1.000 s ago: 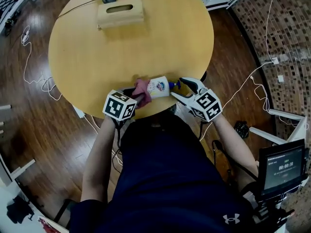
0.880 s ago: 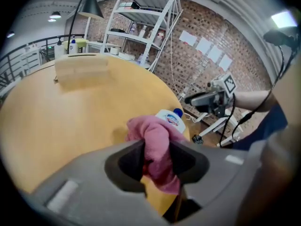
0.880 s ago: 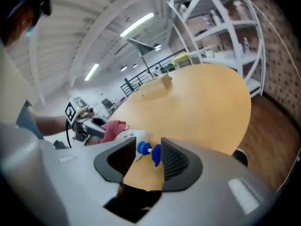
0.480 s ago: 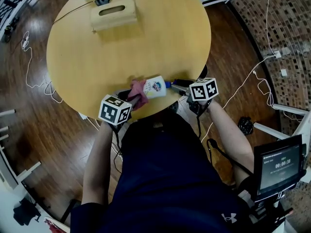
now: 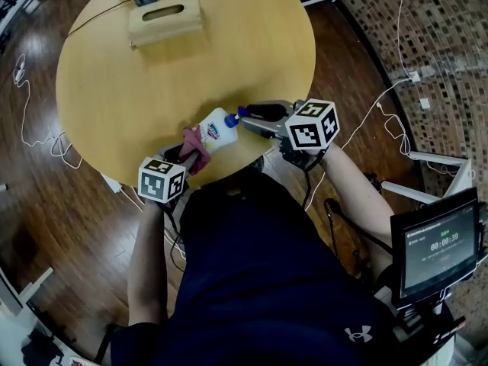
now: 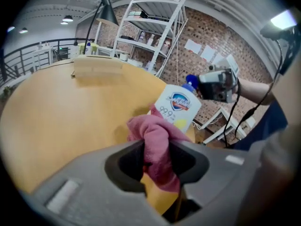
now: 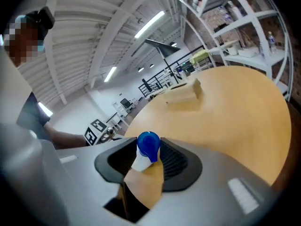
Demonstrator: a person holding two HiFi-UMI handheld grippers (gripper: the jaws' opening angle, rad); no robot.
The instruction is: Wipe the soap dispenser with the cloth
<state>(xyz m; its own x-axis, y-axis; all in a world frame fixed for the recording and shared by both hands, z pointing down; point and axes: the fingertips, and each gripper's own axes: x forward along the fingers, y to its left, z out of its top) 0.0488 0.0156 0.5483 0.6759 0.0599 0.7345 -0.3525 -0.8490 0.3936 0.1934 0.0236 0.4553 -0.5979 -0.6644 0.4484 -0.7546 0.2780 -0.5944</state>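
While left tool pinches one cloth, right tool, jaws just closing, clamps one soap dispenser.

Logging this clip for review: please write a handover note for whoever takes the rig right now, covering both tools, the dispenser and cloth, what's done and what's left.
Left tool: shut on the crumpled pink cloth.
Right tool: its jaws have just been closing and now pinch the white plastic soap dispenser at its blue pump head.
Places: the dispenser is tilted at the near edge of the round wooden table, and the cloth appears to lie against its base end.
Done: both things are gripped and the cloth is at the bottle.
Left: rub the cloth over the body. I cannot tell how much is already wiped.
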